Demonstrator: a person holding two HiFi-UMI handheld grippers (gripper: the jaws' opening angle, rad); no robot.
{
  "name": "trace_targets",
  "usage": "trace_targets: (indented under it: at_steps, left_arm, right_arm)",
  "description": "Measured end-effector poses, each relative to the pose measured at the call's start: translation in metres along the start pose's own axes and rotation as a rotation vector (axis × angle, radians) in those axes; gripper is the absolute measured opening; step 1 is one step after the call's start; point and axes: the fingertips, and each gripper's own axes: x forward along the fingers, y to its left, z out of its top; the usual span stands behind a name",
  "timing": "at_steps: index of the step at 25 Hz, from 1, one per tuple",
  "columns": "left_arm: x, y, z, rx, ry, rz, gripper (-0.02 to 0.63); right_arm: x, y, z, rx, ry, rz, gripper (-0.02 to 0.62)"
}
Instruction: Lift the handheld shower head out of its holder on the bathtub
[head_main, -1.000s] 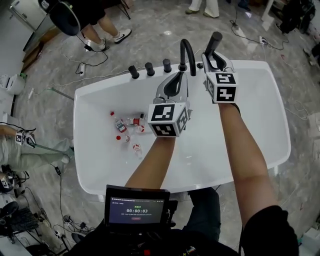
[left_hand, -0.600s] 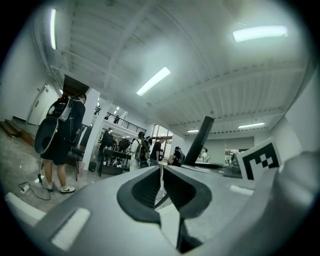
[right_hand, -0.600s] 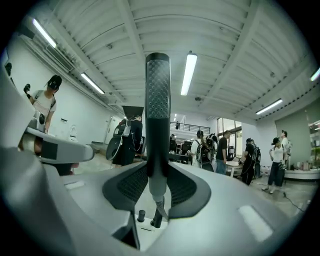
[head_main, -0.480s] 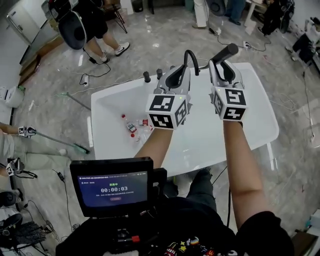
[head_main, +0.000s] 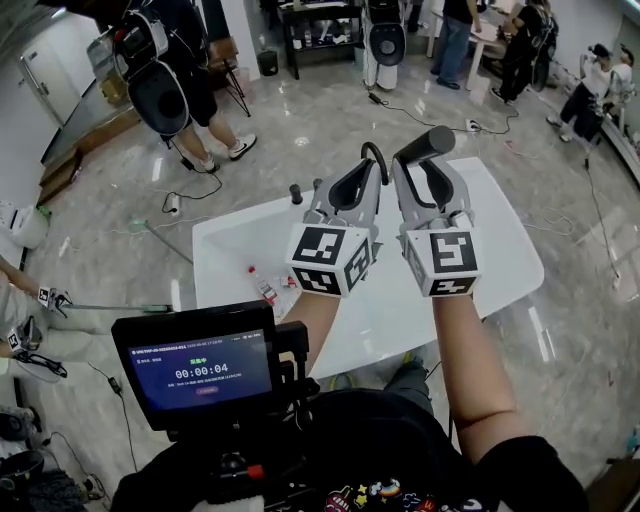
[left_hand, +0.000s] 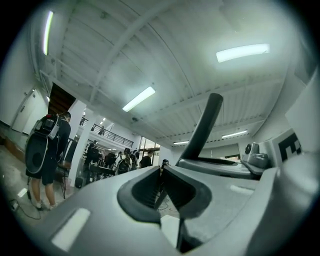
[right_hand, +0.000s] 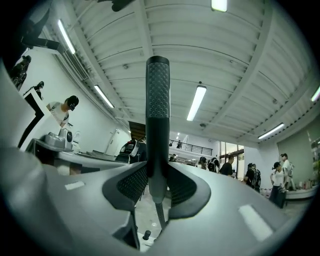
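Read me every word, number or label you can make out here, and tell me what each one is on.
"00:00:04": the timer on the screen below the person's arms.
Smaller lines above and below that timer: too blurred to read.
Bottles in the bathtub: labels too small to read.
Marker cubes: black and white square patterns only, no words.

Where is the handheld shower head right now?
Head view, upper centre: the shower head stands clamped in the right gripper, held above the bathtub, just right of the left gripper.
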Motion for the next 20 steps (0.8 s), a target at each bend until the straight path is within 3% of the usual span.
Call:
trace_targets:
  at_steps: [4,9,20]
  left_arm:
    - [-0.015,0.0,0.008,0.009,-0.018,0.016,0.015]
    - [-0.047,0.03,0.007,0.001,0.003,0.066,0.015]
    - [-0.016,0.029,-0.003,0.003,0.05,0.083,0.015]
  right_arm:
    - [-0.008,0.012,0.003,-0.018,0.008,0.014,0.143]
    - [0.005,0.055,0.007,-0.011,0.038,0.058,0.143]
    - [0.027,0.036,0.0,-0.013,0.046,0.086,0.143]
